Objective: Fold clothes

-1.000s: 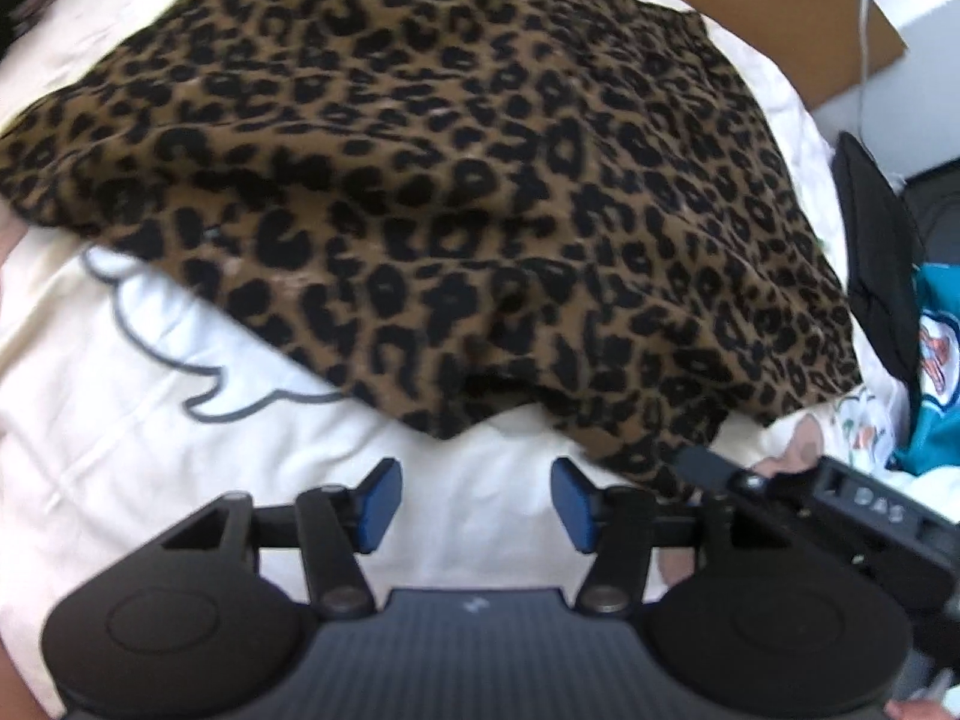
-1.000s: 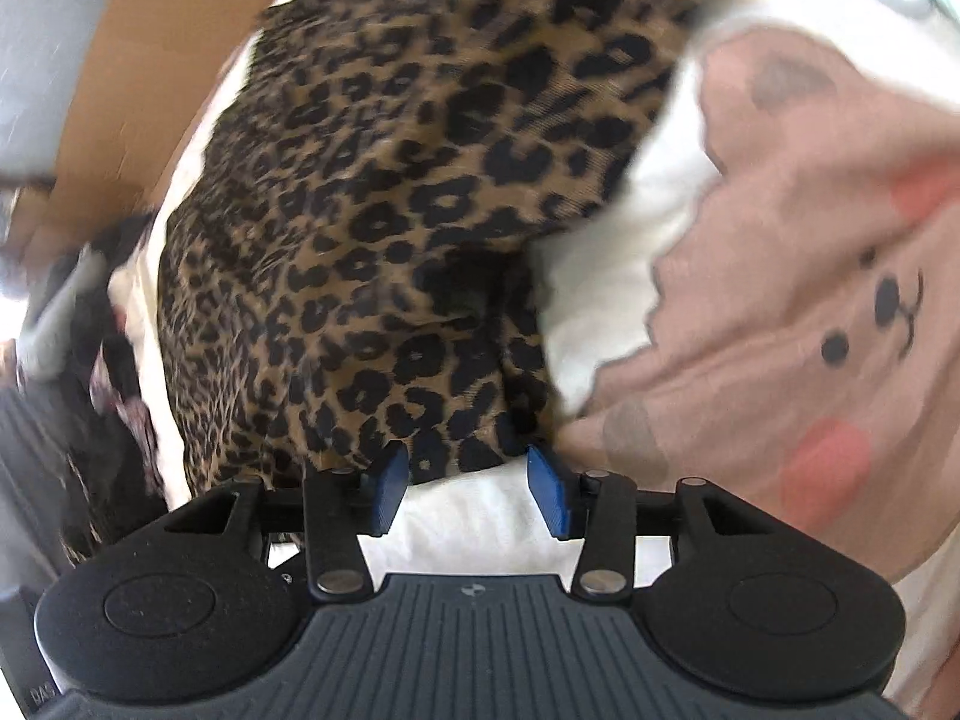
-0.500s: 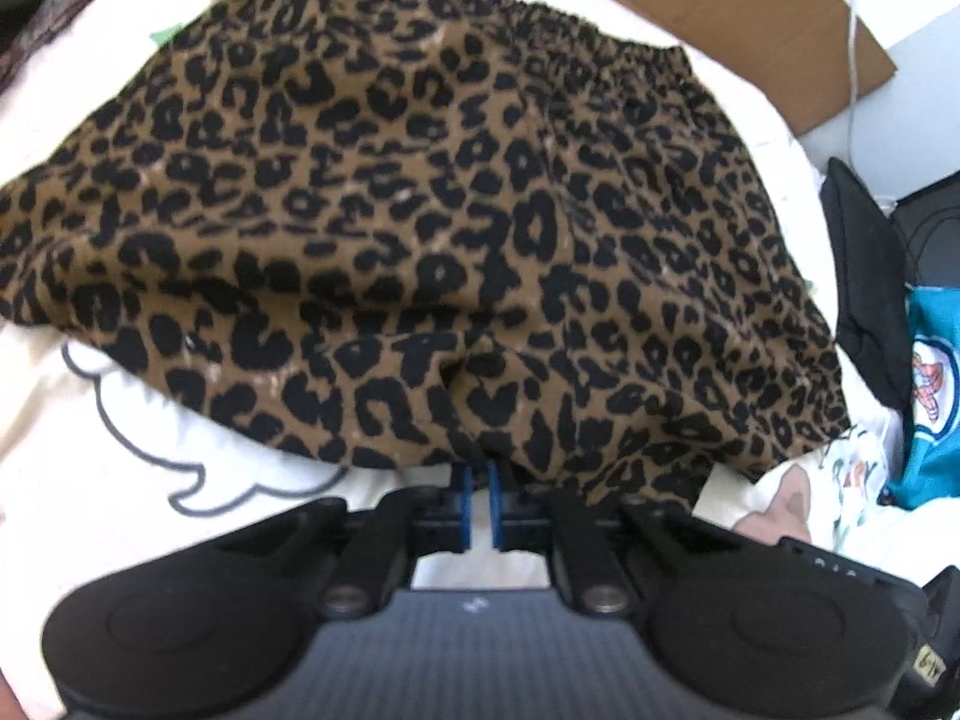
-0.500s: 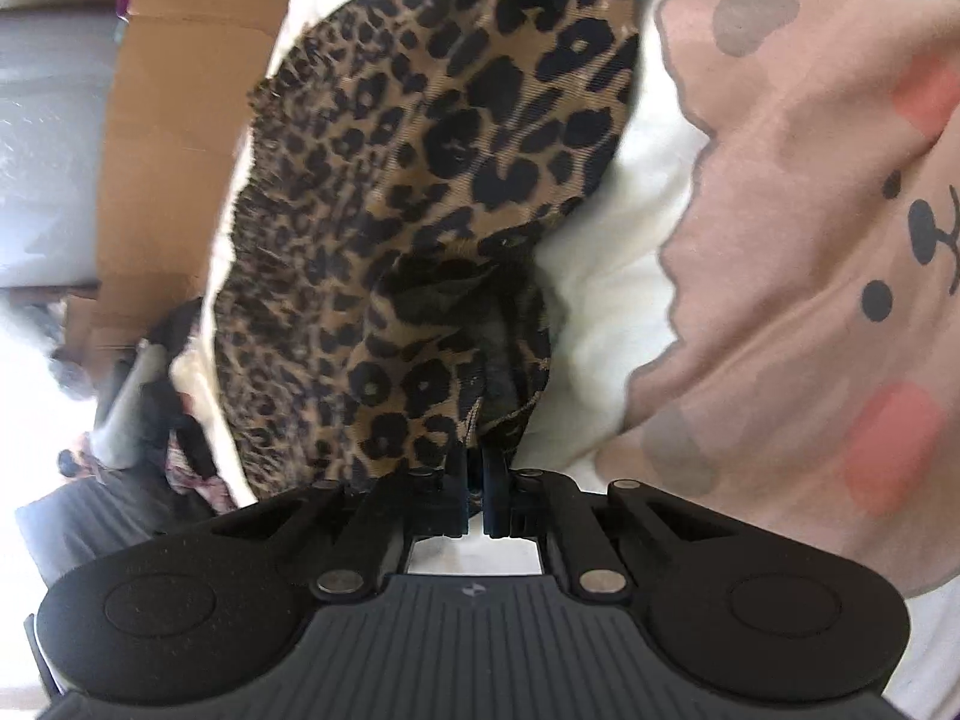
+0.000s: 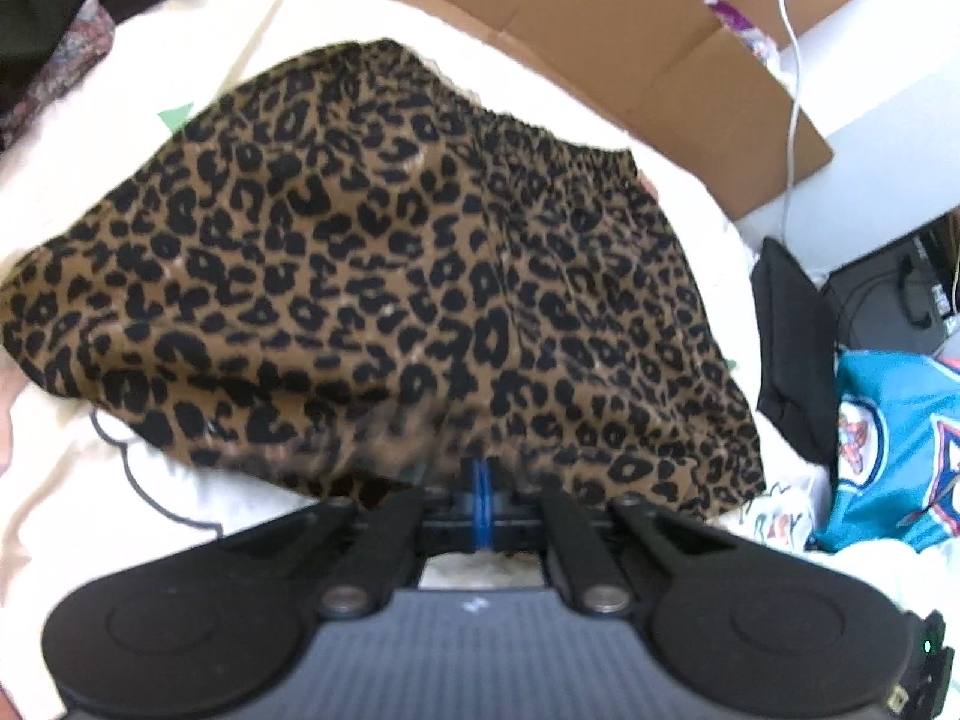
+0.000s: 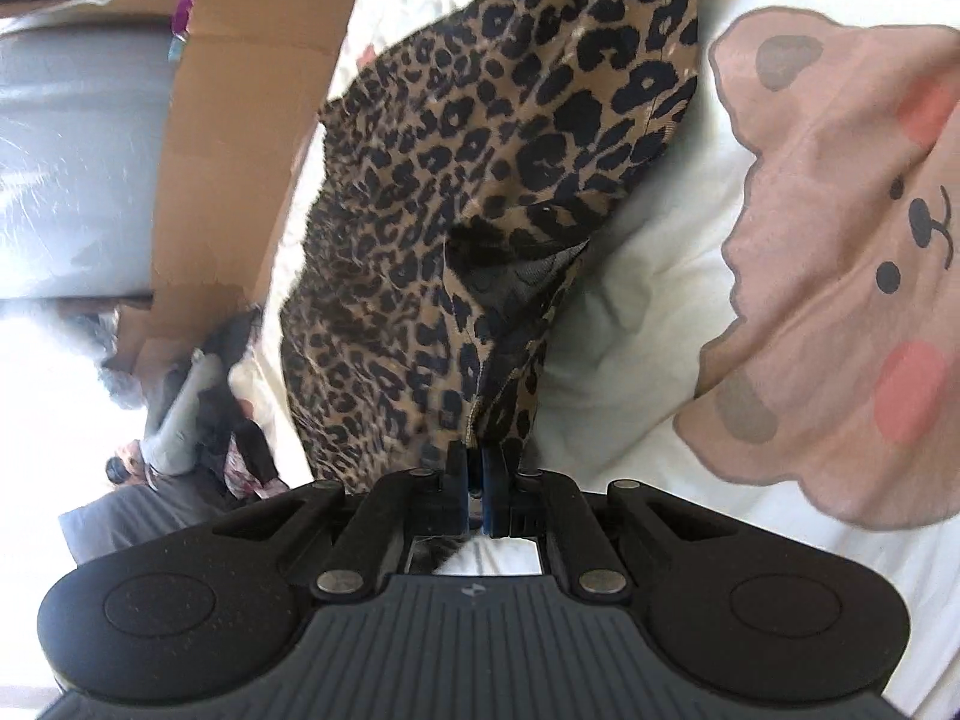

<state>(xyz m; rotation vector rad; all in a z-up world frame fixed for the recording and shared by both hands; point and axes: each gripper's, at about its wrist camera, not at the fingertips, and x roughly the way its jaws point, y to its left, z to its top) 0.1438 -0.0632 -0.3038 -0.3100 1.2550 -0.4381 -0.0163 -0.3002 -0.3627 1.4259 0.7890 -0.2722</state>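
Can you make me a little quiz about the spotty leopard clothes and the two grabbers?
1. True or false: the left gripper is shut on the hem of the leopard-print garment.
2. What is the right gripper pinching: A) the pink bear picture, B) the leopard-print garment, C) the cardboard box?
3. Fill in: the garment lies on a white ____ printed with a bear.

Key: 1 true. 2 B. 3 blanket.
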